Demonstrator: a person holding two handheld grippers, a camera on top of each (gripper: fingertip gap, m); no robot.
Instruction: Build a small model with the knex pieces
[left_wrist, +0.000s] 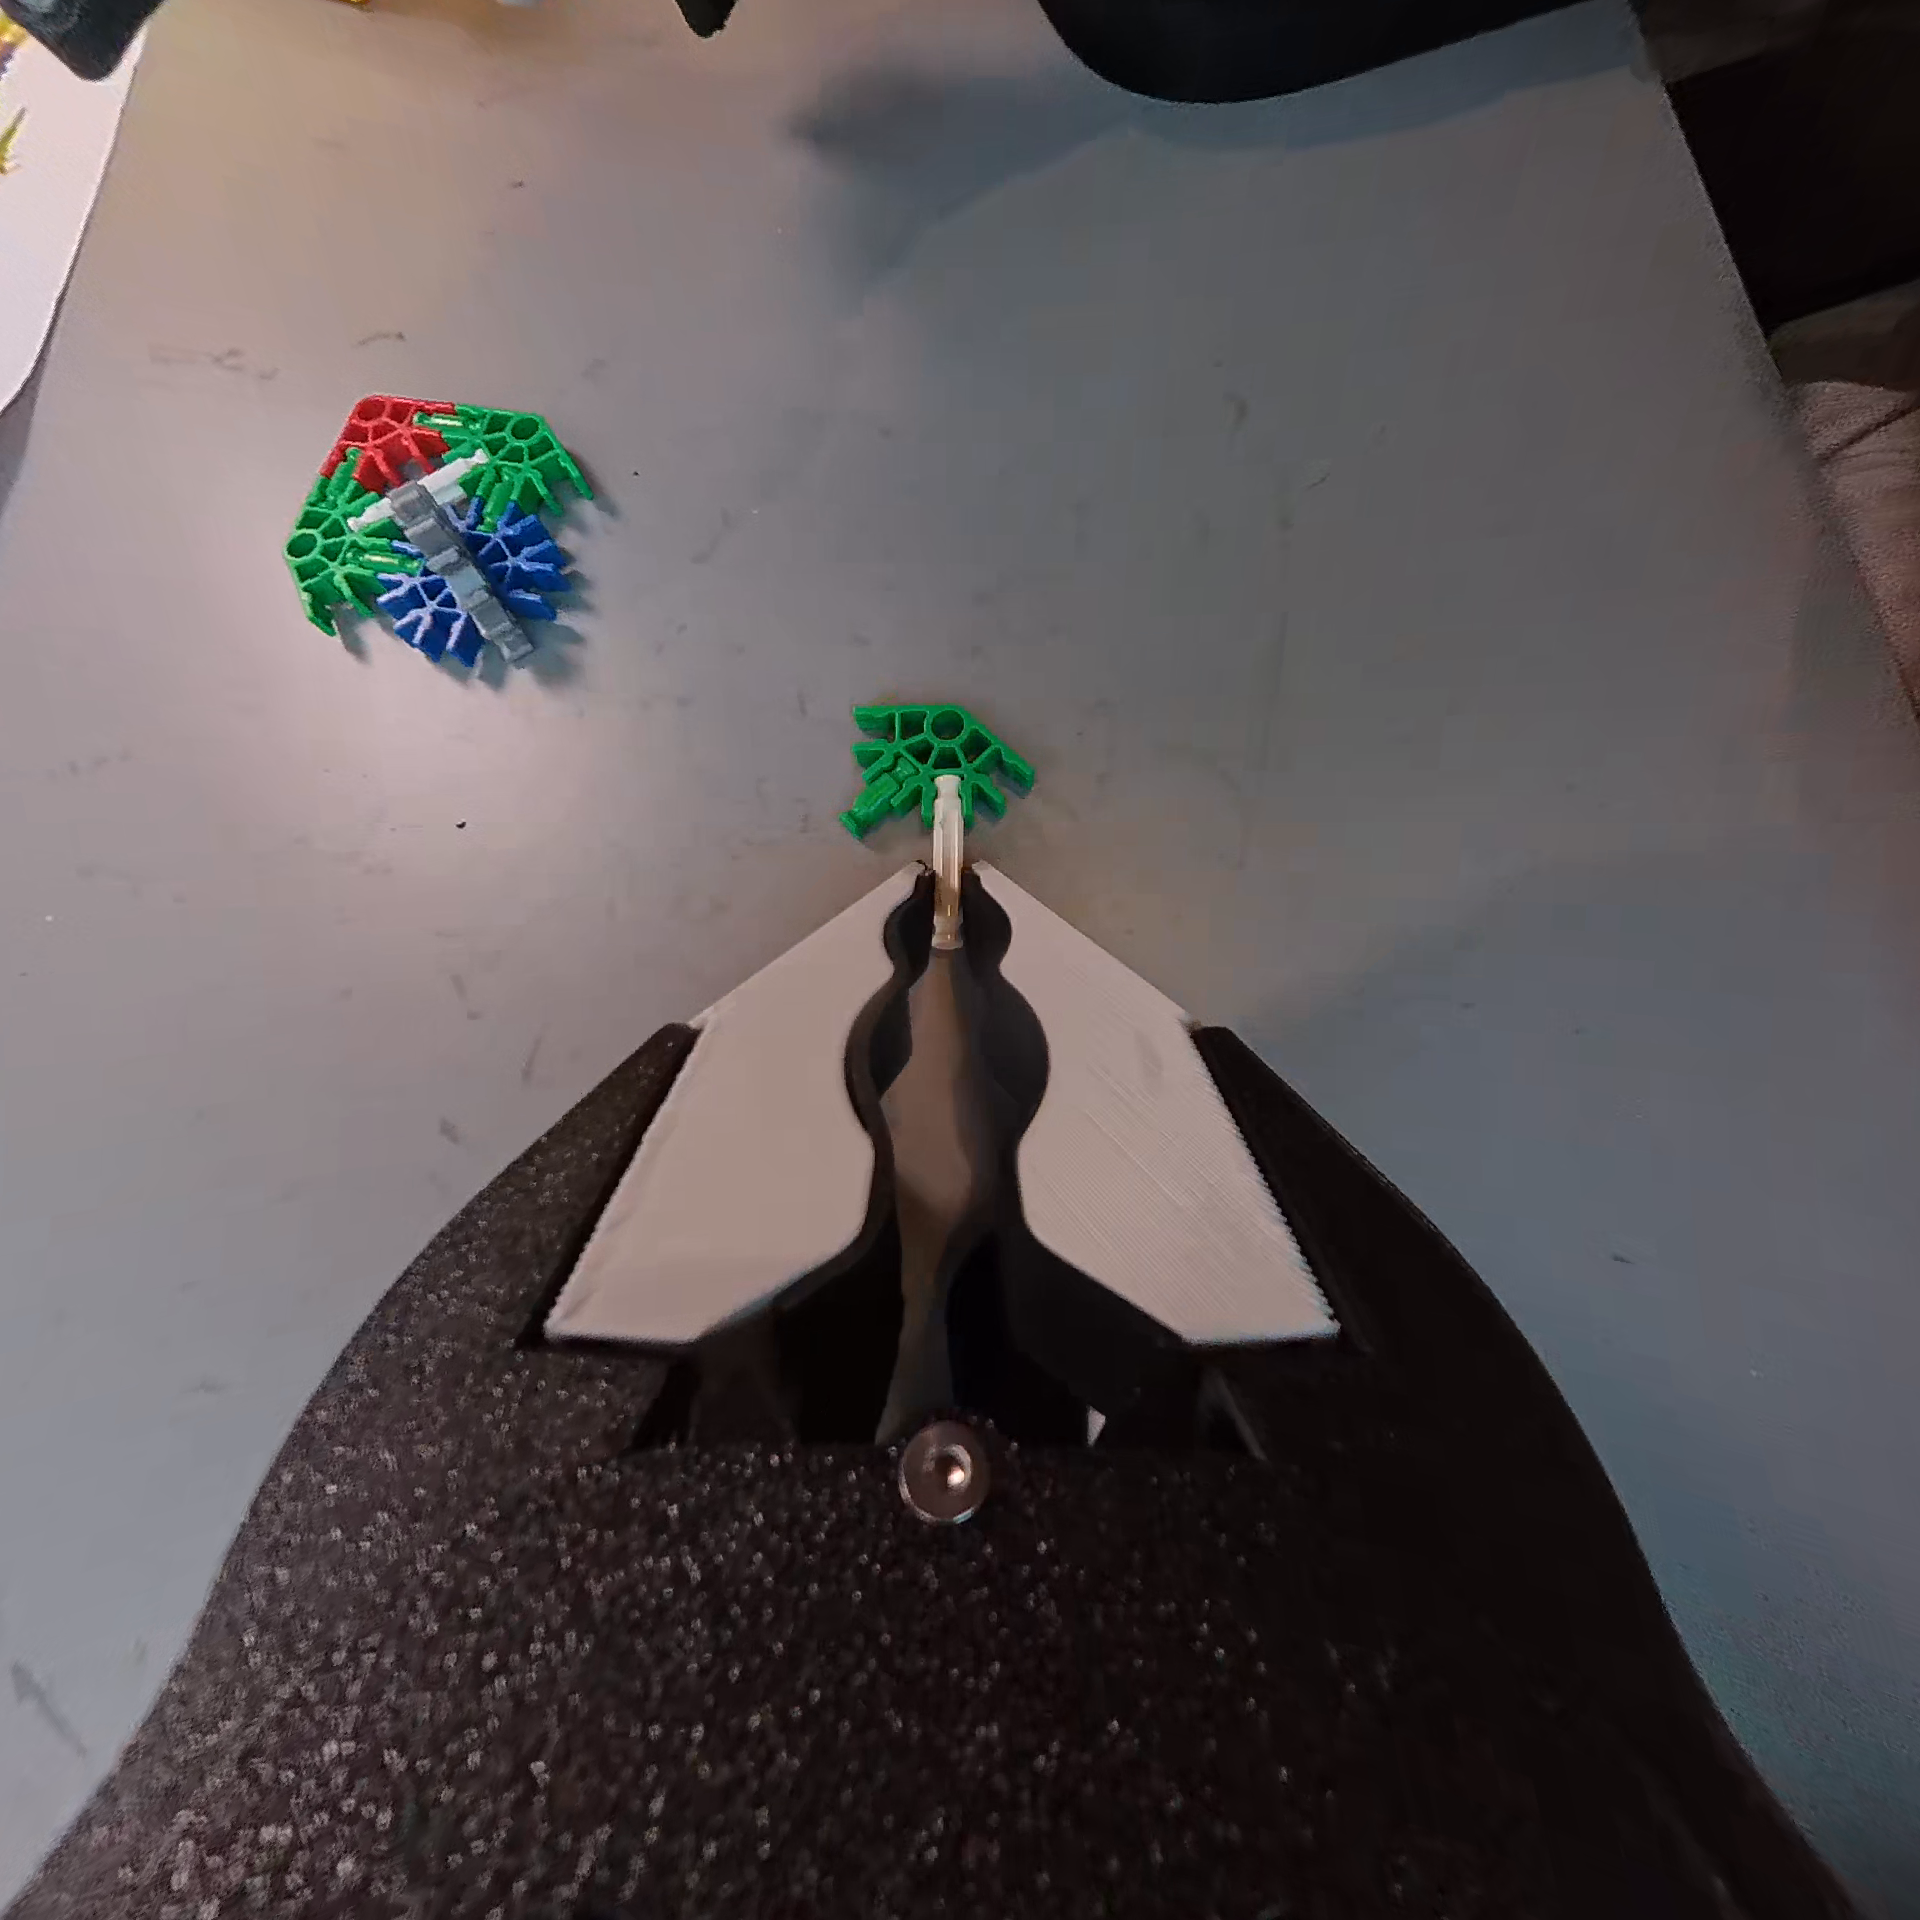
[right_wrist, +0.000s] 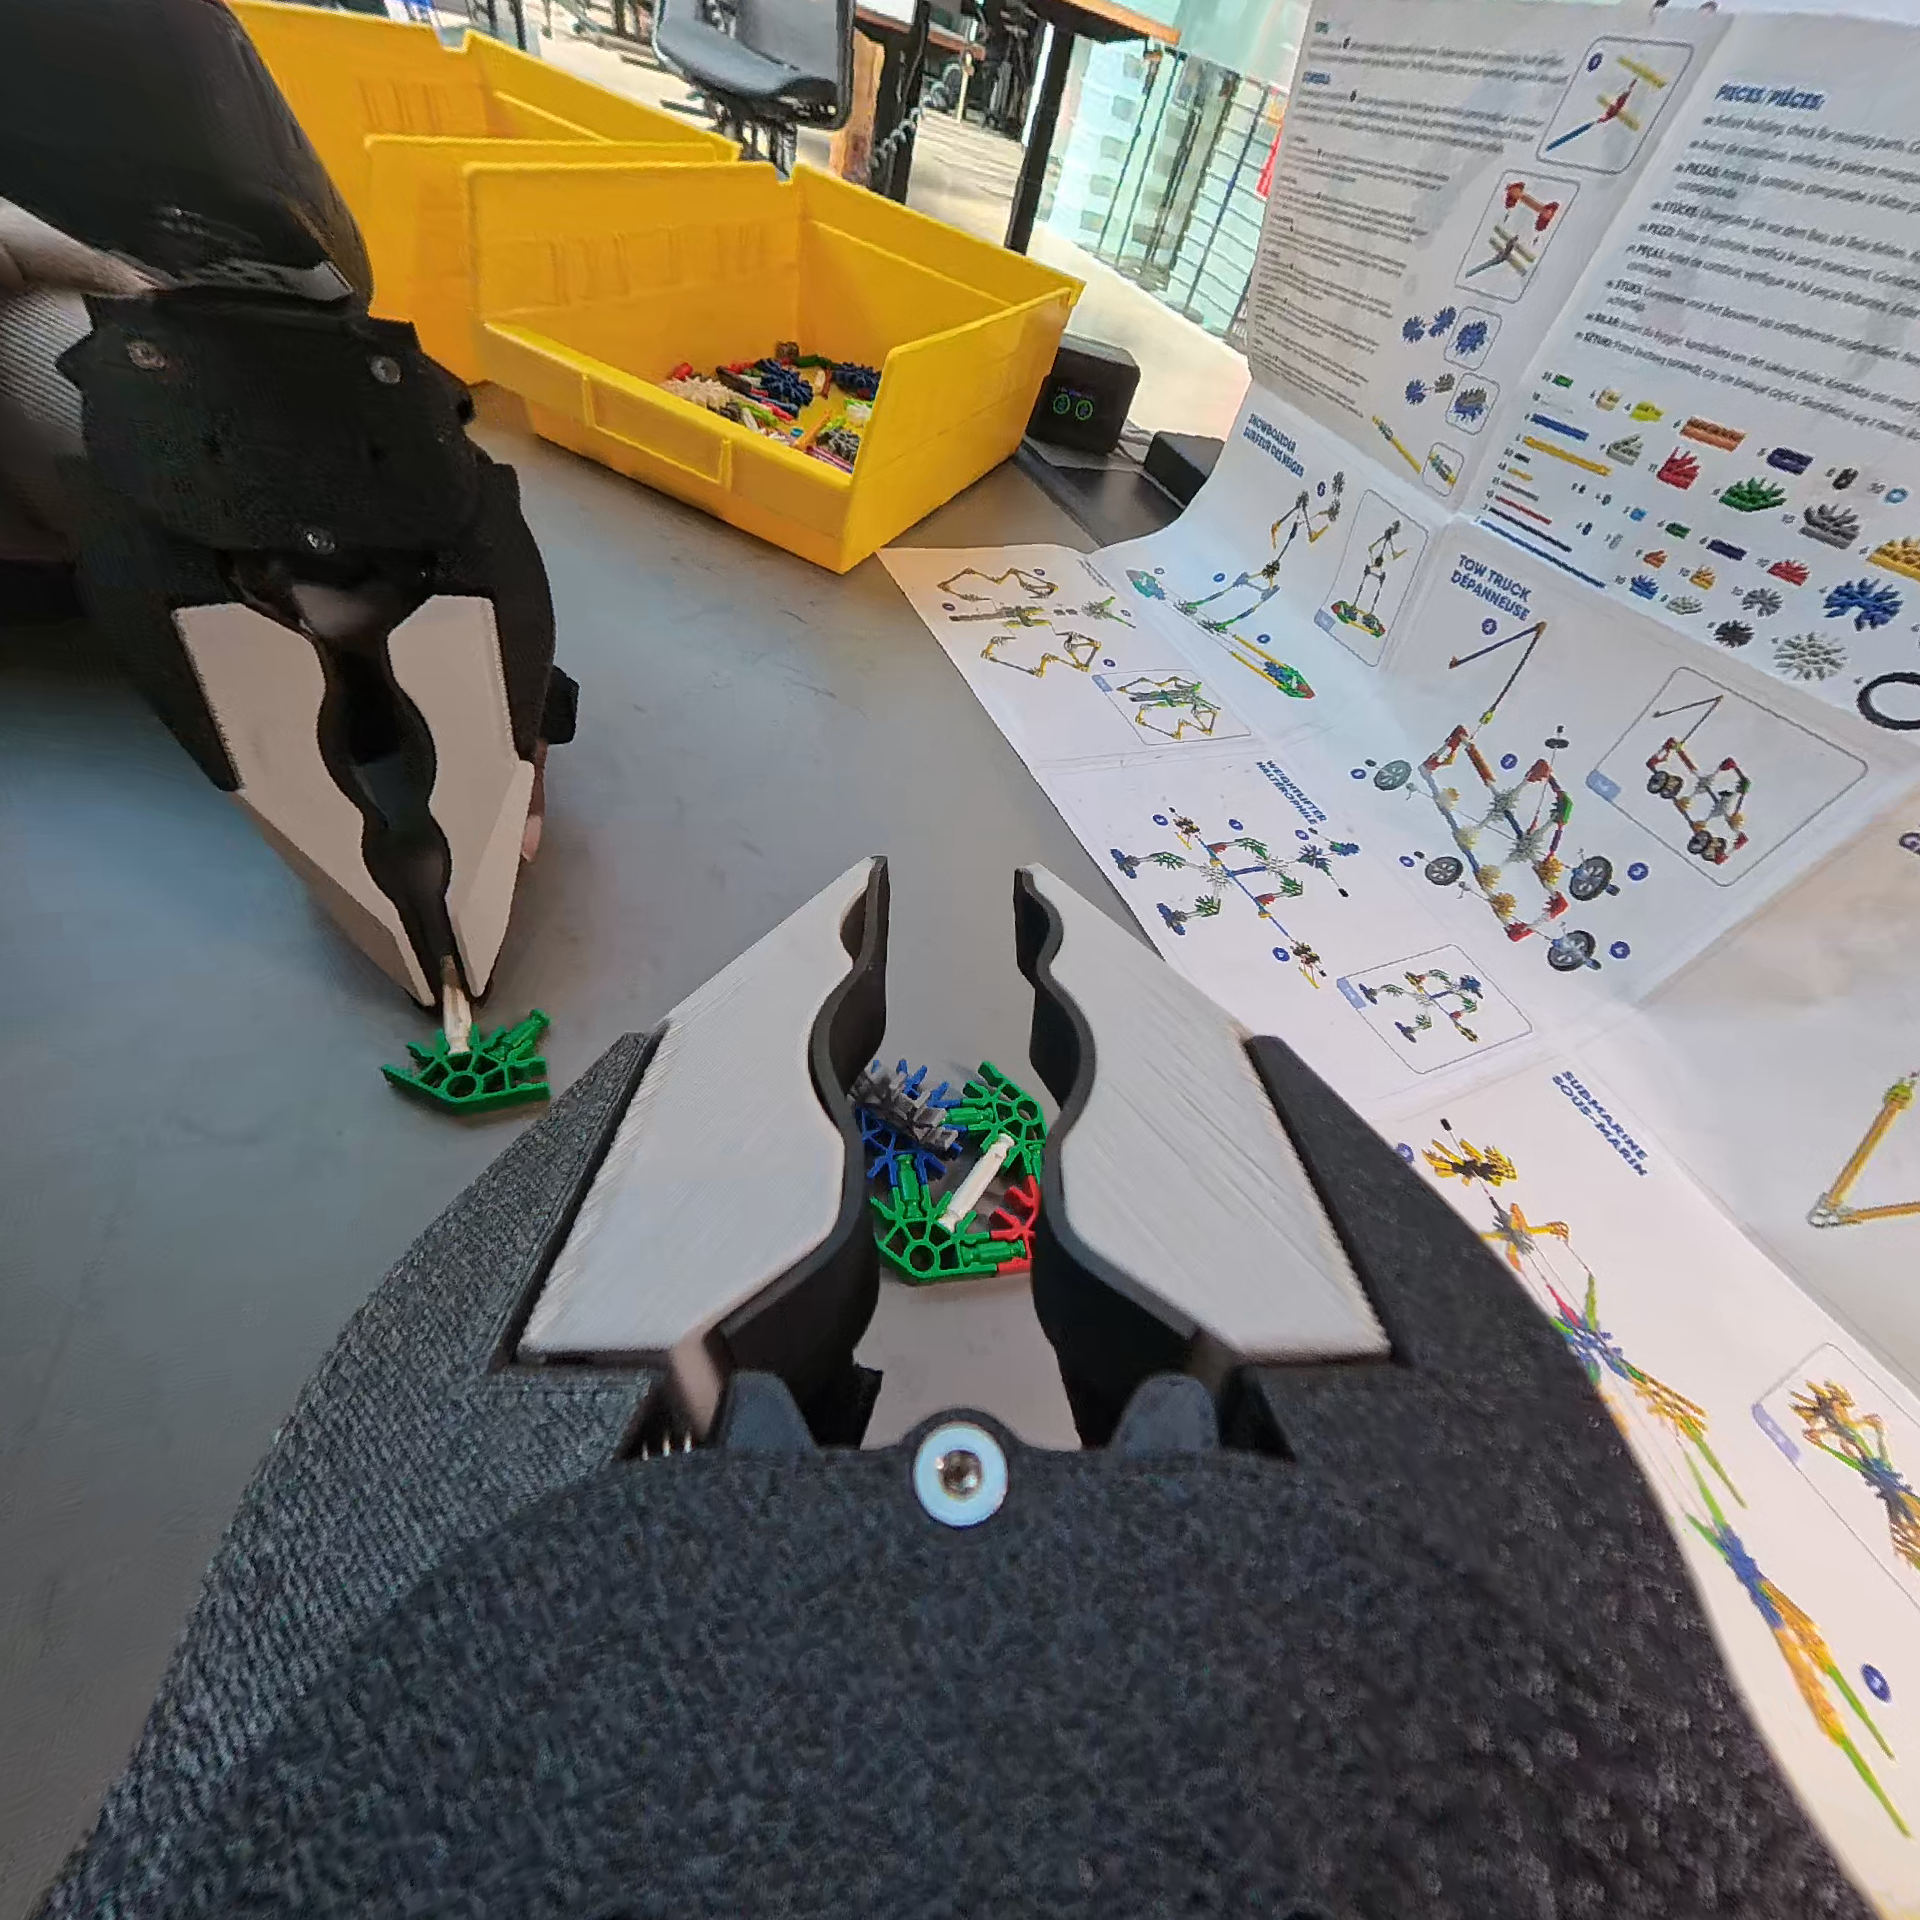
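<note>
White rod (left_wrist: 947, 871) pinched by left tool (left_wrist: 947, 871), right tool (right_wrist: 951, 868) agape, grey table (left_wrist: 1351, 520), yellow bins (right_wrist: 790, 343)

Left hand-held gripper (left_wrist: 947, 871) pinched, right (right_wrist: 951, 873) agape

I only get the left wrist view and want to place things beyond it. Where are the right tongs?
Observer: The right tongs are open, hovering over the small multicoloured cluster of connectors, not touching it.
Operator: What lies beyond that cluster, off my frame?
Observer: A large instruction sheet lies unfolded on the table, partly propped up at its far end.
Operator: Any spare parts about?
Observer: Yes, a yellow bin behind your left tongs holds mixed pieces.
Operator: And my grip from outside?
Observer: Your tongs pinch the white rod, plugged into the green connector lying flat.
</note>
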